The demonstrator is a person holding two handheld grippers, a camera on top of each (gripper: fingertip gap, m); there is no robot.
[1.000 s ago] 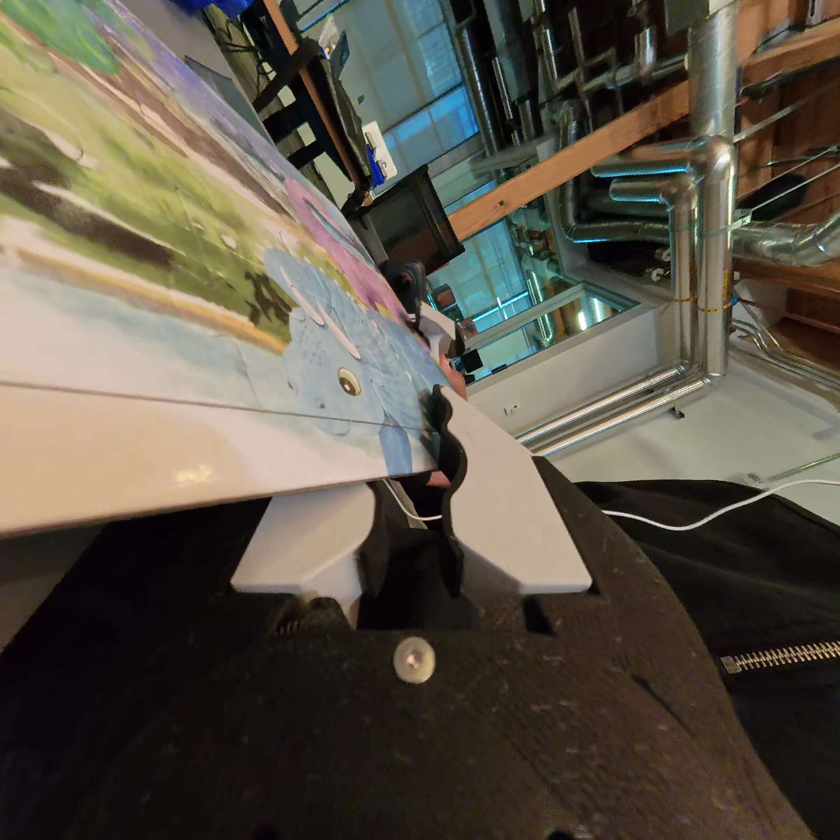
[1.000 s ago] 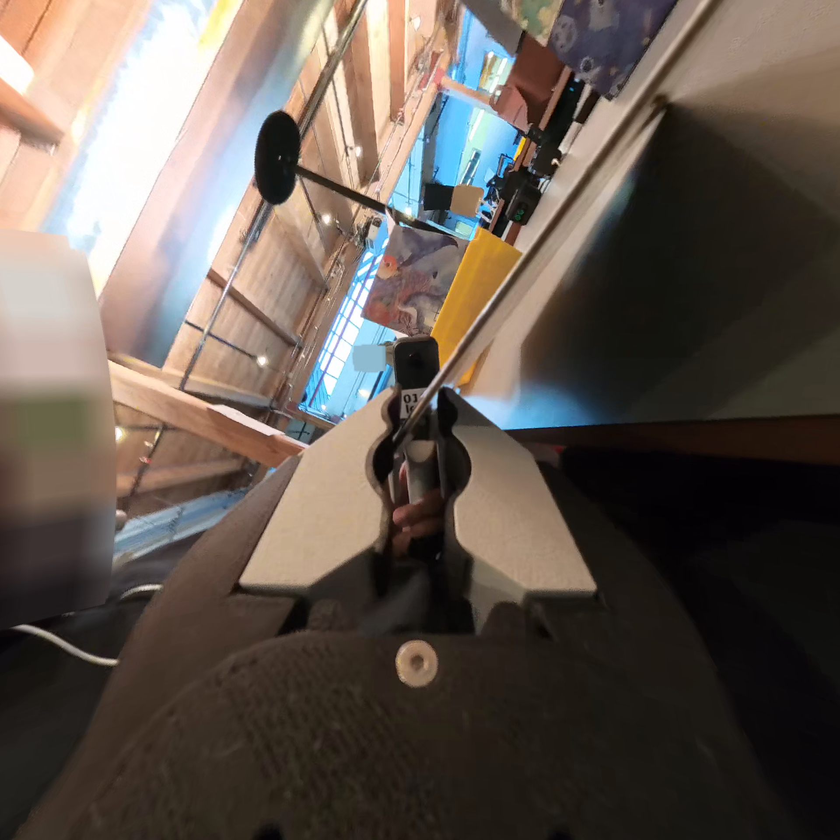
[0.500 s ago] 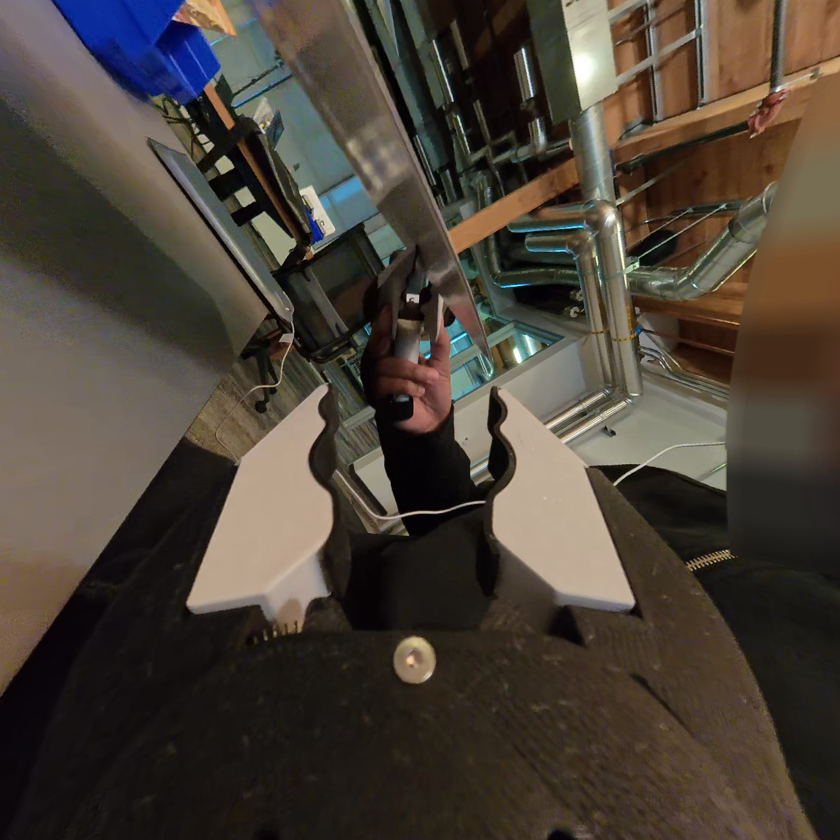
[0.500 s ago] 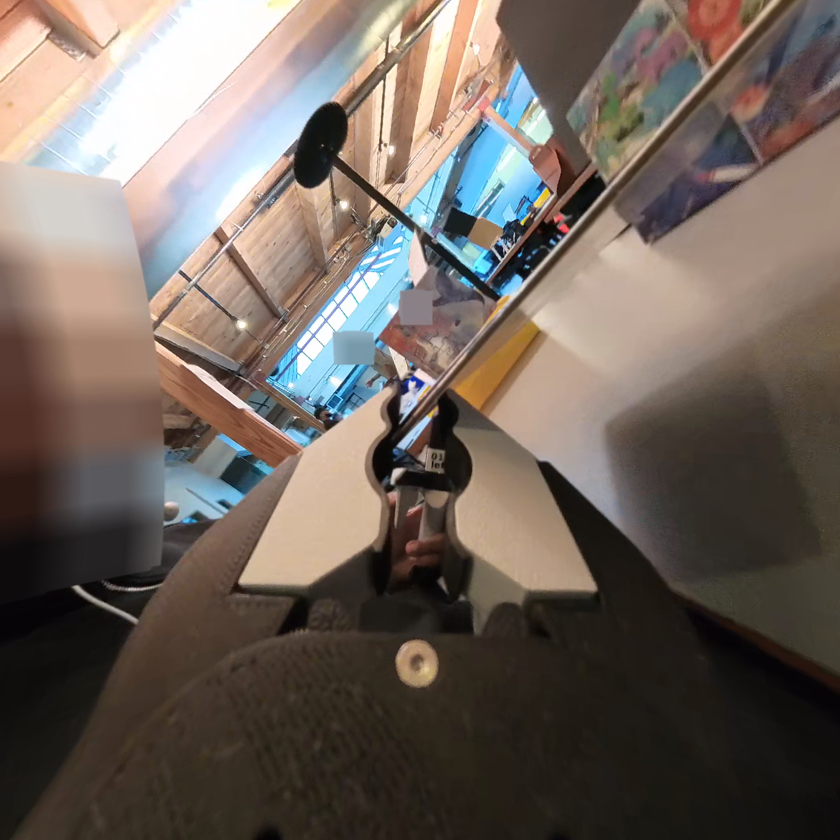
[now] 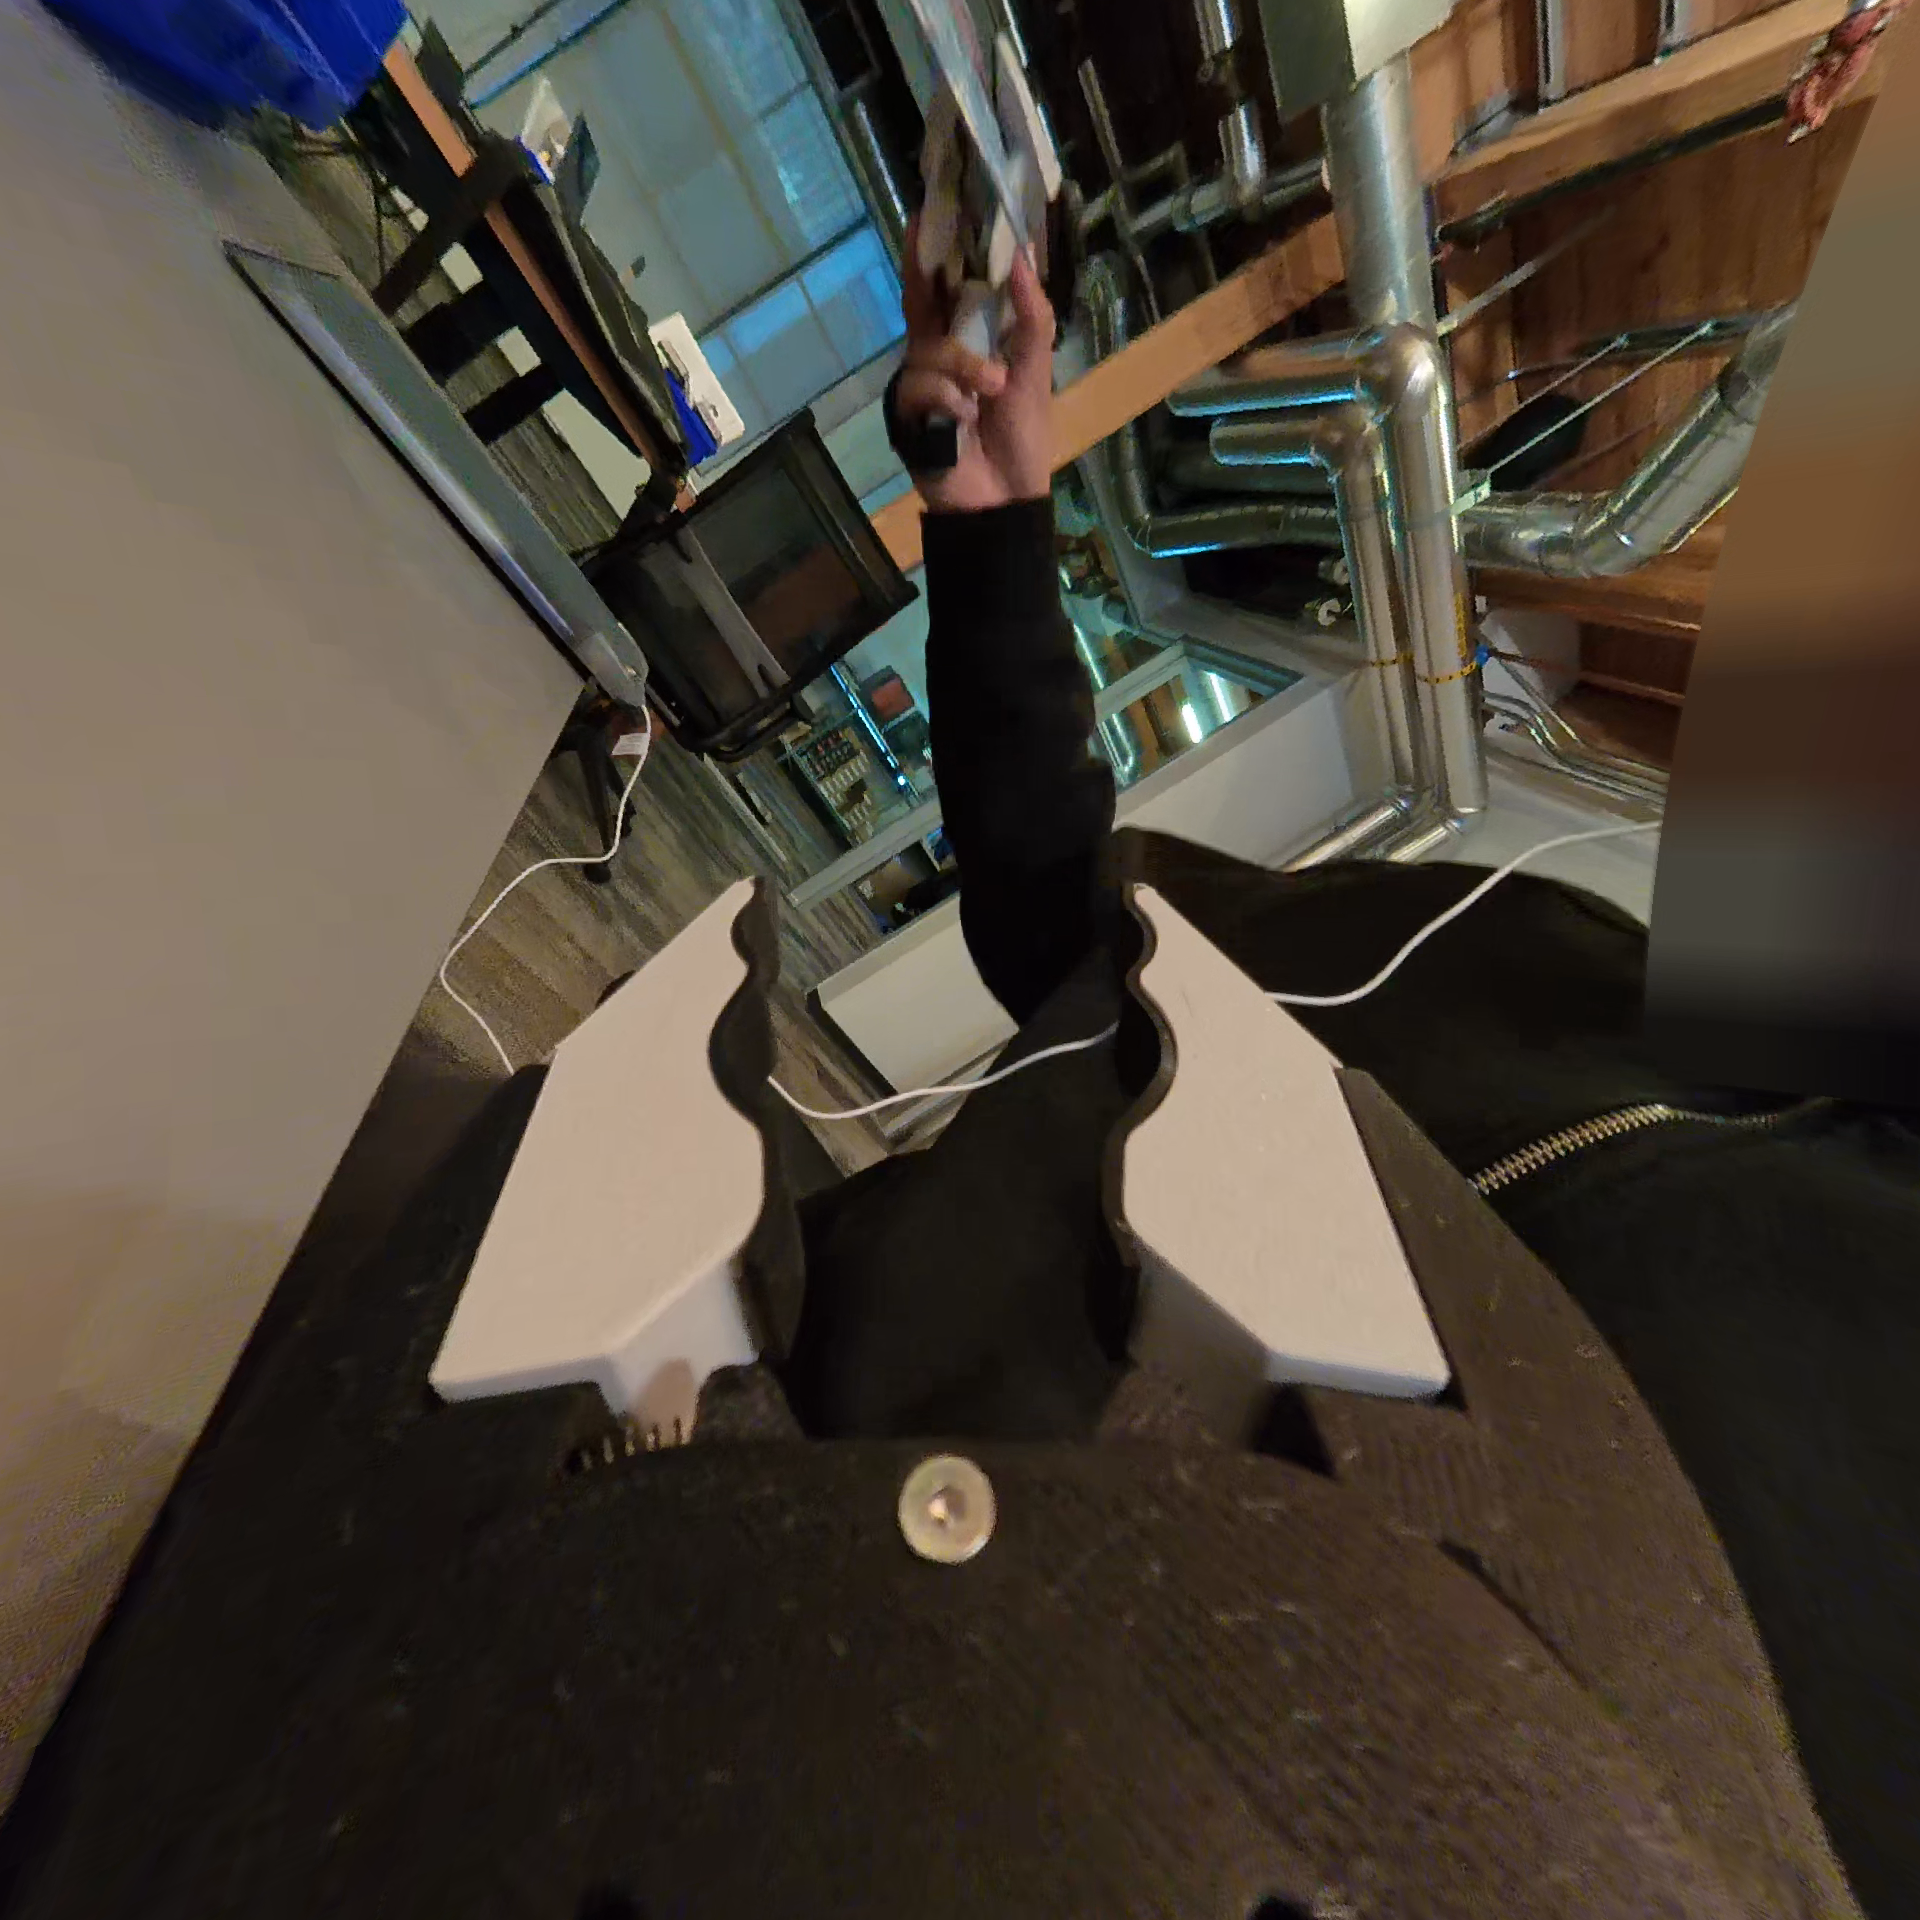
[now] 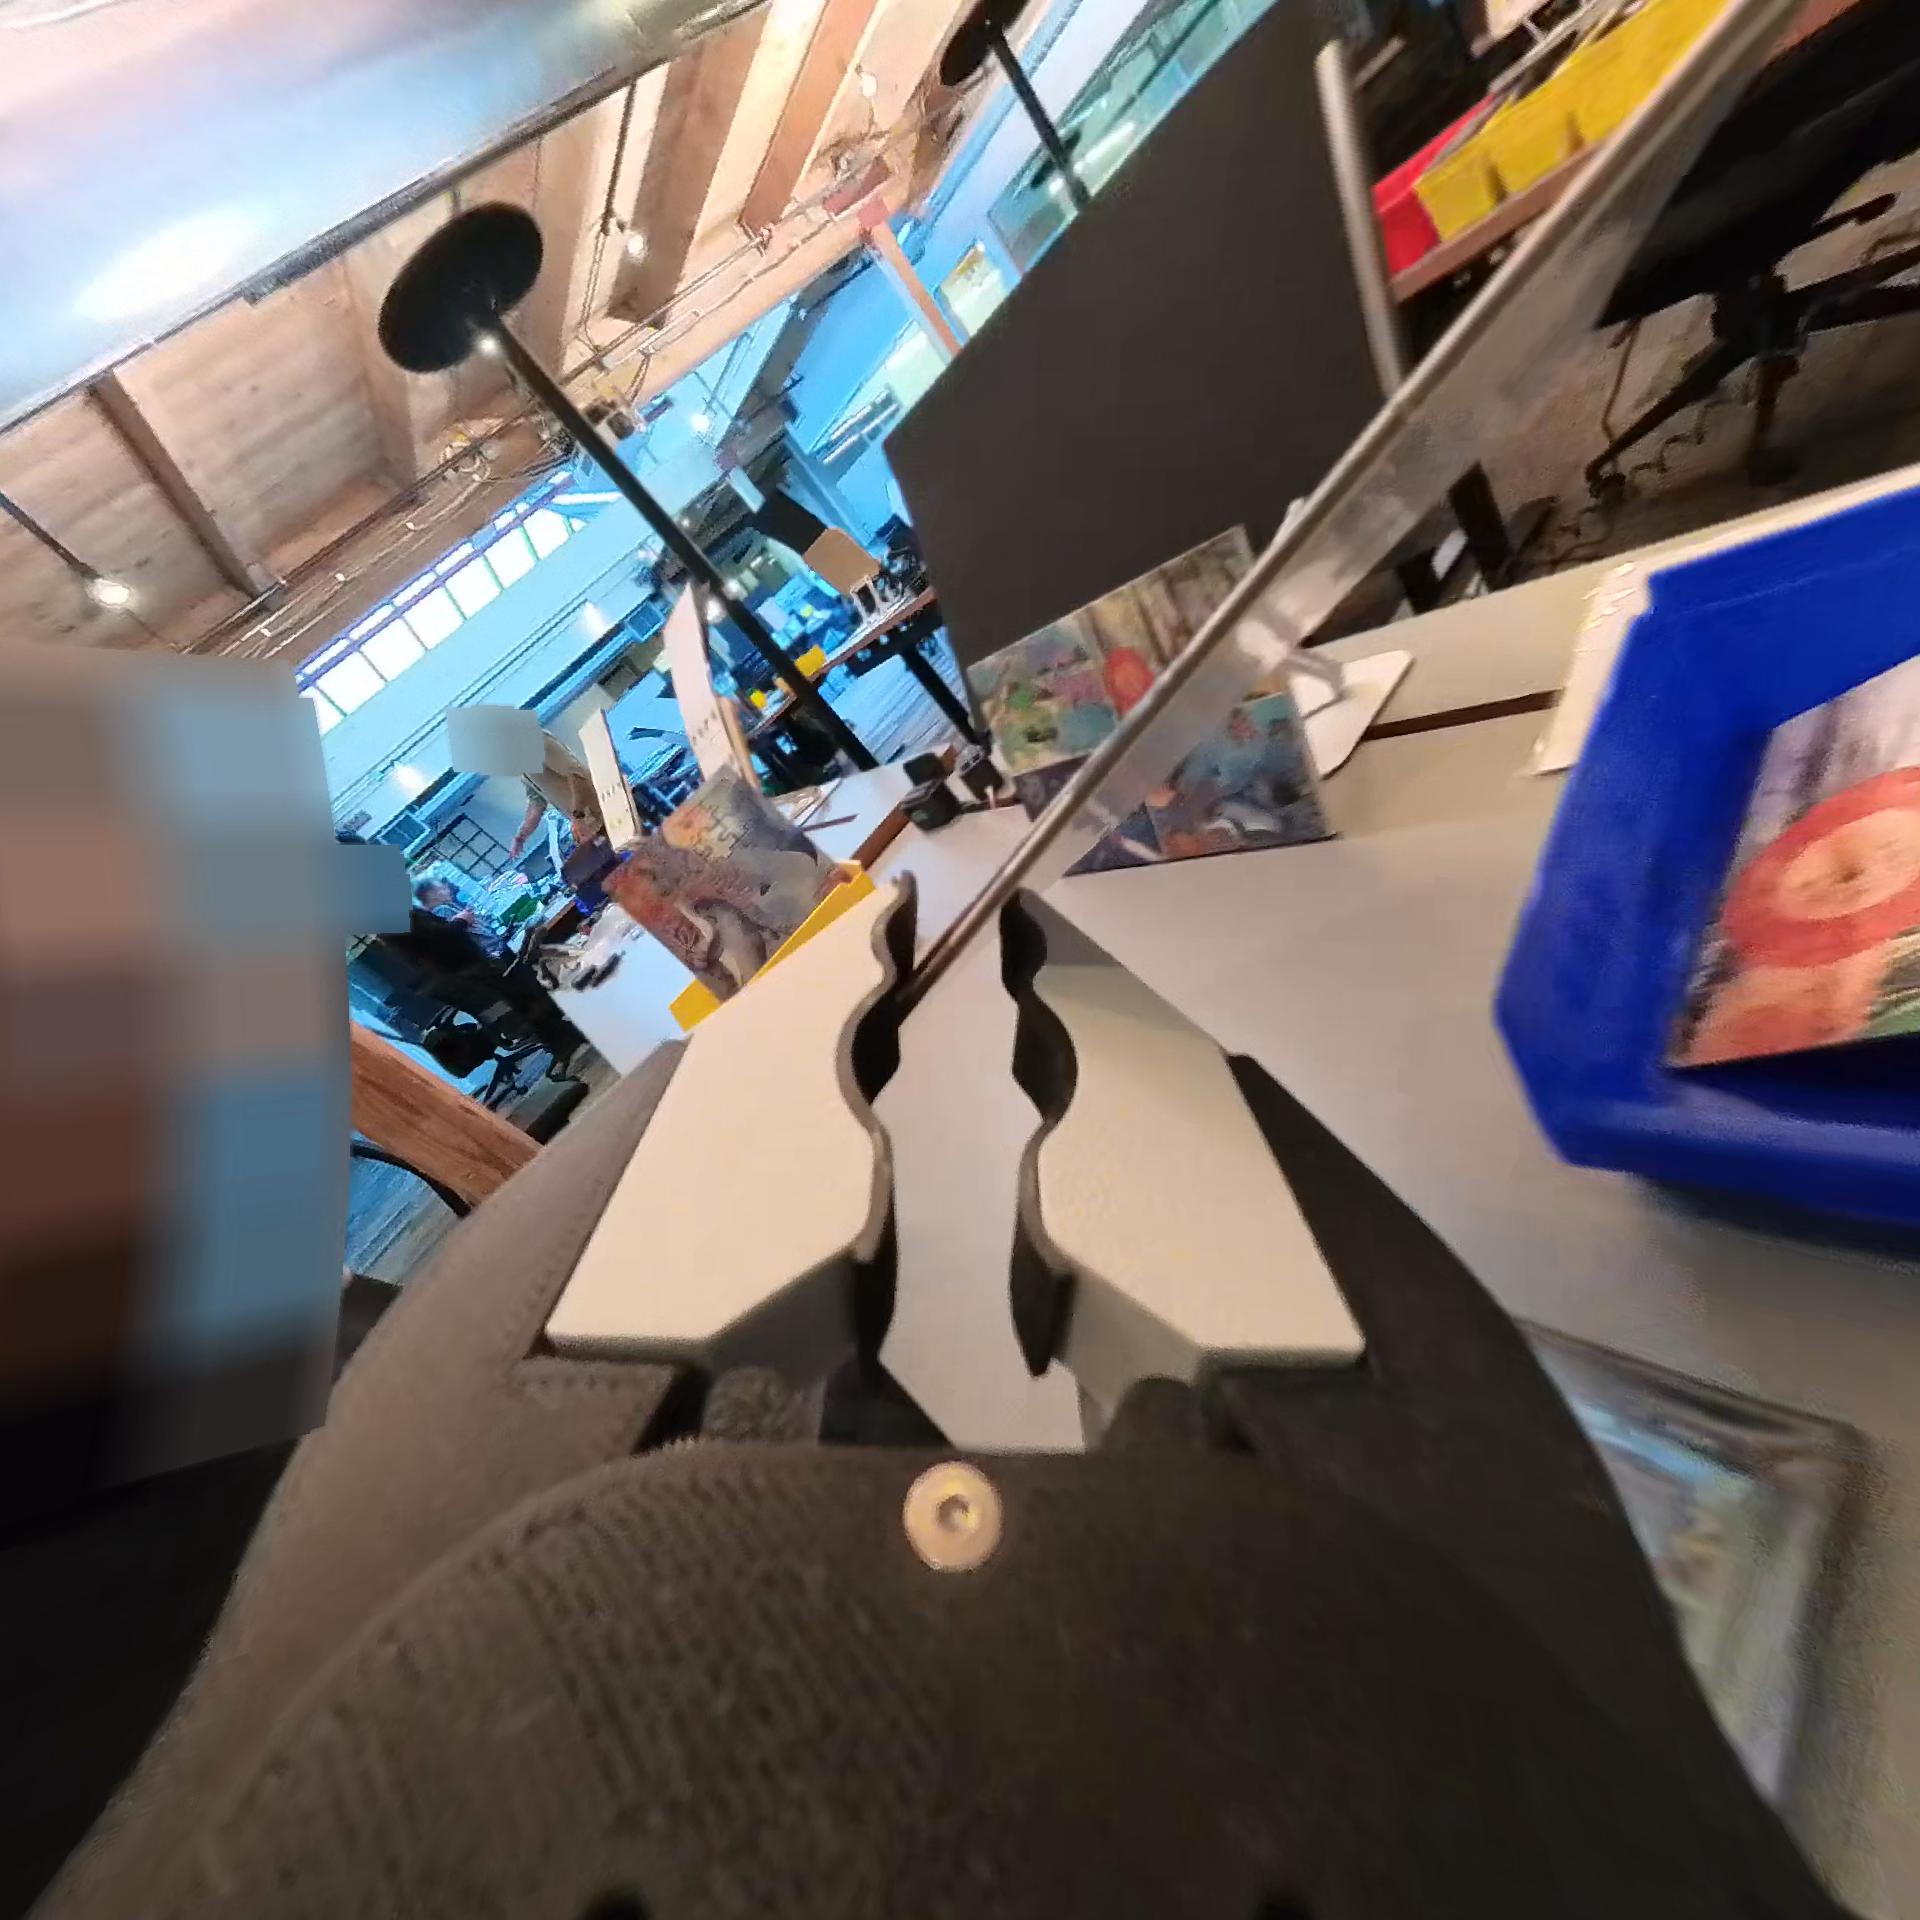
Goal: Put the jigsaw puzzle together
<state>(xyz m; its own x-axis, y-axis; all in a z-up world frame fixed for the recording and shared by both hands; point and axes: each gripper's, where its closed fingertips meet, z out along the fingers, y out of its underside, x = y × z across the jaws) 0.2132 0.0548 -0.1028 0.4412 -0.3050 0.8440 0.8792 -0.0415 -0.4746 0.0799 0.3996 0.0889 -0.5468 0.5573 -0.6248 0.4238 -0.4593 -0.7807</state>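
Observation:
My right gripper is shut on the edge of the thin puzzle board, which I see edge-on rising to the upper right over the grey table. In the left wrist view the same gripper is held high by a hand in a black sleeve, with the board above it. My left gripper is open and empty beside the table edge, pointing at the person's black jacket. A colourful puzzle picture lies in a blue bin at the right.
More colourful puzzle sheets lie farther back on the table, and a yellow bin holds another picture. A white cable crosses in front of my left fingers. A dark partition panel stands behind the table. People sit in the background. My hands' fingertips stand some 40 cm from each other.
My left gripper let go of the puzzle board, opened and drew away. My right gripper kept hold of the board and swung it up and round over the table with the blue bin.

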